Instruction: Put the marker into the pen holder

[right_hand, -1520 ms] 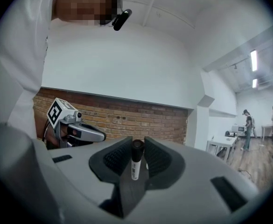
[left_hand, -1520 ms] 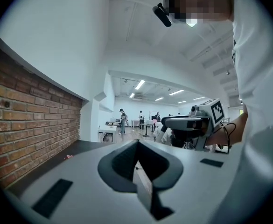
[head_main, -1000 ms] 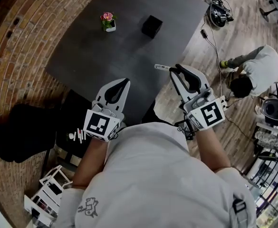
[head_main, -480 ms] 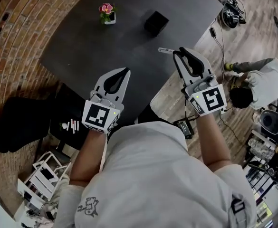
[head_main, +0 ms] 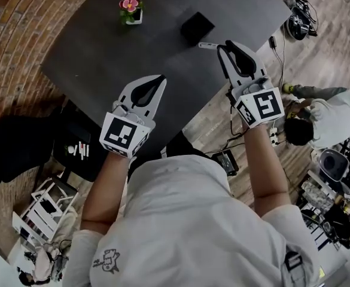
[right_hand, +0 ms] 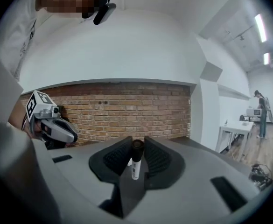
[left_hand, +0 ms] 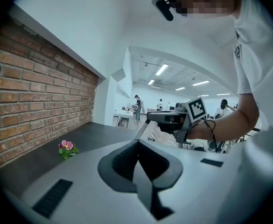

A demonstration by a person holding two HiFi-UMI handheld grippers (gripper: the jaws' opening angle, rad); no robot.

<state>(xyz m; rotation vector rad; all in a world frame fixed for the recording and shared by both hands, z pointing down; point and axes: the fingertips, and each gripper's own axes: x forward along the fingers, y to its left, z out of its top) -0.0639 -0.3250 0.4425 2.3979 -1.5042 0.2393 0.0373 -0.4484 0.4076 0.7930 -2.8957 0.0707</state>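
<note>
A black cube-shaped pen holder (head_main: 197, 27) stands on the dark table (head_main: 103, 58), toward its far right. My right gripper (head_main: 224, 45) hovers just near of the holder, to its right, shut on a white marker (head_main: 207, 45) that sticks out leftward. In the right gripper view the marker (right_hand: 136, 164) stands upright between the pads, black cap on top. From the left gripper view, the right gripper (left_hand: 151, 116) and the marker (left_hand: 142, 128) show ahead. My left gripper (head_main: 161, 77) is over the table's near part, jaws together and empty.
A small pot with a pink flower (head_main: 130, 8) sits at the table's far left. A person (head_main: 318, 118) crouches on the wooden floor to the right among cables. A black bag (head_main: 19, 154) and a white rack (head_main: 37, 214) lie at lower left by the brick wall.
Both grippers have moved forward over the table. The right one, still holding the marker, now sits close to the pen holder.
</note>
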